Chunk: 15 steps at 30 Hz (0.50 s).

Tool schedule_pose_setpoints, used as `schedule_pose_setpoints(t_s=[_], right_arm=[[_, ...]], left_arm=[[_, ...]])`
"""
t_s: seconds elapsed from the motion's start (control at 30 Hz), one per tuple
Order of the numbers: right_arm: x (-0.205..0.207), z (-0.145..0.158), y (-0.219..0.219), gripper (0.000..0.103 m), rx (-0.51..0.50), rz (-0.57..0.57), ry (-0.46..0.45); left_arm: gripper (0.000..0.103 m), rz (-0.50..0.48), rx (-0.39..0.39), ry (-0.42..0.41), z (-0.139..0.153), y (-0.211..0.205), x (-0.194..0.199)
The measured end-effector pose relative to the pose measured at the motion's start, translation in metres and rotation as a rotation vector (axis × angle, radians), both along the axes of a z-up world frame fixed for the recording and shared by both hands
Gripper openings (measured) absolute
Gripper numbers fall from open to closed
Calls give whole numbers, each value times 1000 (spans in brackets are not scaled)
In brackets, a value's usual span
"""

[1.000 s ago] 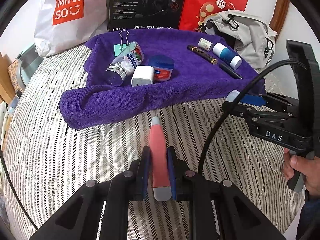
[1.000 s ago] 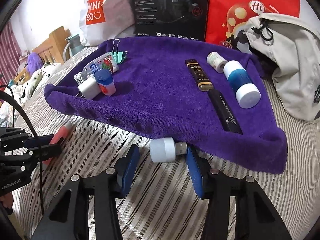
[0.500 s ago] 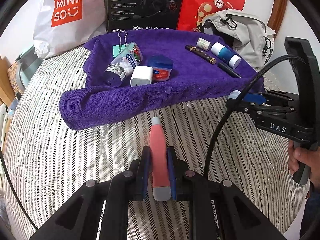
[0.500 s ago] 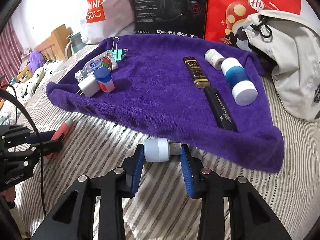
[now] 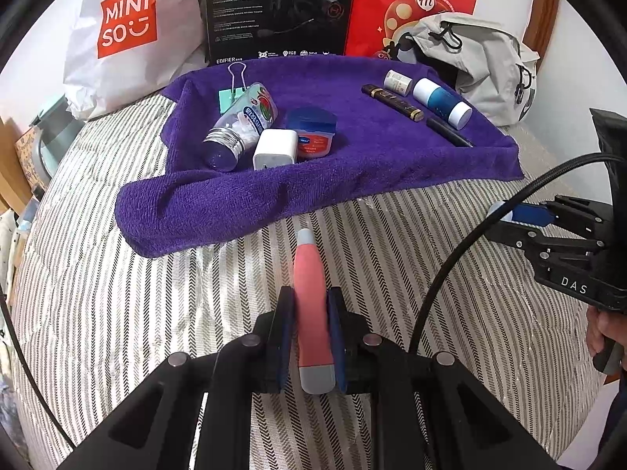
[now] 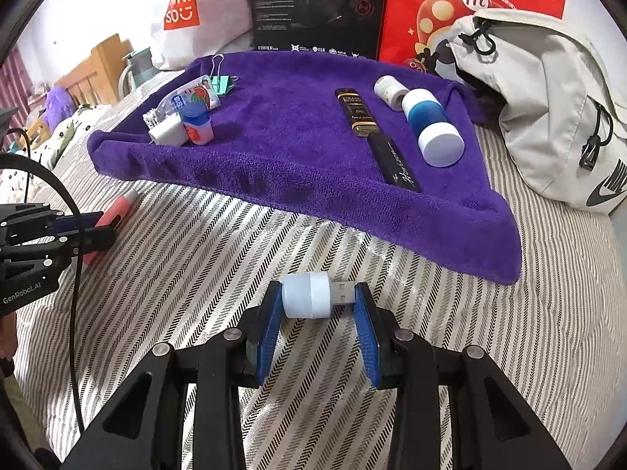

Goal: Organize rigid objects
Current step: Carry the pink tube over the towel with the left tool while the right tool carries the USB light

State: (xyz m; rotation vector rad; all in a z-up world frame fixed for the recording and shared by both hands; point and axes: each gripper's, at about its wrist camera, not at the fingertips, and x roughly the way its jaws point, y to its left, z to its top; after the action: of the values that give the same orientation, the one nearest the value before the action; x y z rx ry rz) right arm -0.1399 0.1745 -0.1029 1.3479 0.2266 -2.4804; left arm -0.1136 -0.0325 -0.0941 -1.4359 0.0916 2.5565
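Grippers both grip something over the striped bedspread (image 5: 117,313). The left gripper (image 5: 309,337) clamps a slim pink tube with a grey end (image 5: 311,305) low in its frame's centre — the right gripper (image 6: 317,313) pinches a small white USB plug-in light (image 6: 313,295) just below the purple terry towel (image 6: 294,149), which fills mid-frame.

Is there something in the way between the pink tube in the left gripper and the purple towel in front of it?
Nothing visible does. The left gripper is shut on the pink tube, and only bare striped bedding lies between the tube's tip and the raised near edge of the purple towel.
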Motion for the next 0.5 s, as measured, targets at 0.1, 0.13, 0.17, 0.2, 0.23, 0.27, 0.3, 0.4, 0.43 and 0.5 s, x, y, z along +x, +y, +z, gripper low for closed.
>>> schedule_pose_setpoints(t_s=[0.1,0.13,0.17,0.2,0.23,0.27,0.3,0.4,0.43,0.5], right_arm=[[-1,0,1,37,-7,9,1],[-2,0,1,37,-8,10,0],[-2,0,0,37,-6,12,1],[-2,0,0,36,-4,13,3],[-2,0,-1,36,-4,13,4],[-2,0,0,36,-6,14,2],[-2,0,0,36,-8,13,0],[-3,1,1,36,-18,19,-23],[-2,2,3,36,-34,21,-32],[-1,4,5,36,-51,24,-44]], left_arm=[[17,3,-10,2,0,1,0],[17,3,-14,1,0,2,0],[17,3,-16,2,0,2,0],[17,3,-14,2,0,2,0],[17,5,-10,1,0,2,0],[17,5,-7,2,-1,2,0],[17,5,-2,2,-1,2,0],[17,9,22,-4,0,0,-1],[17,11,32,-10,0,-2,-1],[17,11,41,-15,0,-3,0]])
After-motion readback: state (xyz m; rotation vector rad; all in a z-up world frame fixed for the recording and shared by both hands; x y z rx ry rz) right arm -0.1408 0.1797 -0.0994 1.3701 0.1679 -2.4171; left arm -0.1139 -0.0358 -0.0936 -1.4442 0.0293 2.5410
